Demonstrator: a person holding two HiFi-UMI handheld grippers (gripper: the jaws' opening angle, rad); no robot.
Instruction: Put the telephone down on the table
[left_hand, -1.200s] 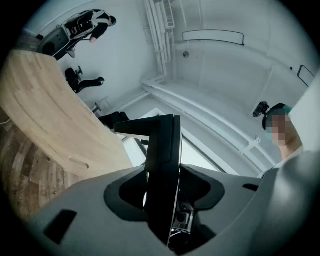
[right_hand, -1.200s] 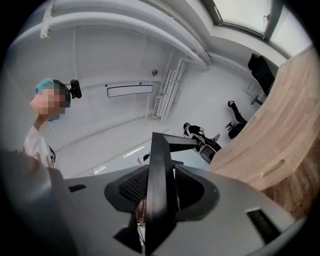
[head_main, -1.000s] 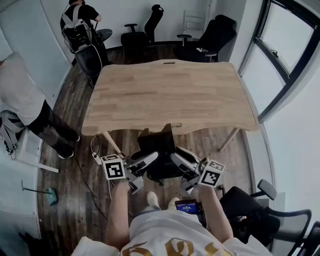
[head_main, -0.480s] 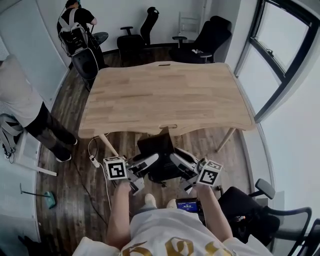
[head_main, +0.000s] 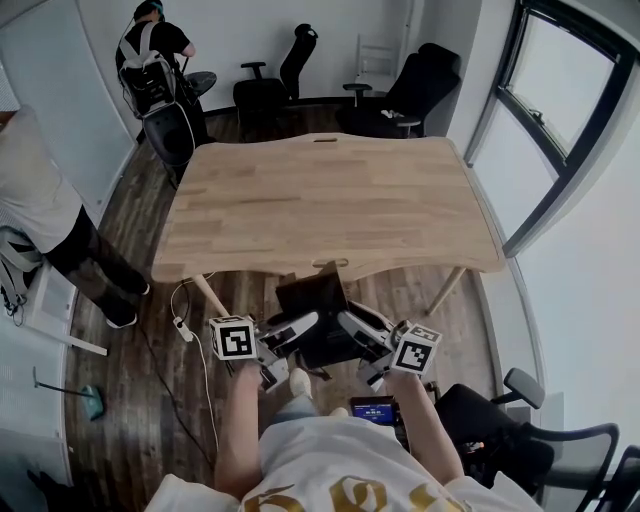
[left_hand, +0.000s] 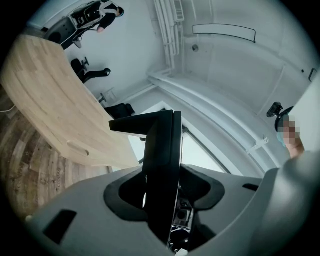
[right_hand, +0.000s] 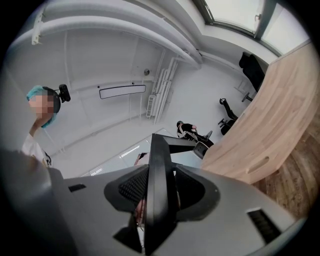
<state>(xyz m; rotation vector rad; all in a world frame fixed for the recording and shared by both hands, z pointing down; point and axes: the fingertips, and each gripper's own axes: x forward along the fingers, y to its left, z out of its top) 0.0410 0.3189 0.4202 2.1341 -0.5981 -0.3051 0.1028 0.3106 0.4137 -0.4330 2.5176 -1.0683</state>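
A flat black telephone (head_main: 318, 318) hangs on edge in front of me, just short of the near edge of the light wooden table (head_main: 320, 190). My left gripper (head_main: 300, 325) is shut on its left side and my right gripper (head_main: 352, 325) is shut on its right side. In the left gripper view the telephone (left_hand: 162, 145) stands upright between the dark pads (left_hand: 127, 192) of the left gripper (left_hand: 162, 192), with the table (left_hand: 45, 95) to the left. In the right gripper view the telephone (right_hand: 159, 165) is clamped in the right gripper (right_hand: 157, 195), with the table (right_hand: 272, 115) to the right.
Black office chairs (head_main: 420, 85) stand behind the table. A person with a backpack (head_main: 150, 60) is at the back left, another person (head_main: 50, 215) at the left edge. A cable (head_main: 190, 330) lies on the wood floor, a chair (head_main: 520, 440) stands at my right, and a window (head_main: 565, 110) is beyond.
Both grippers have sunk a little with the telephone between them; its top now sits just below the table's near edge in the head view. The grip has not changed.
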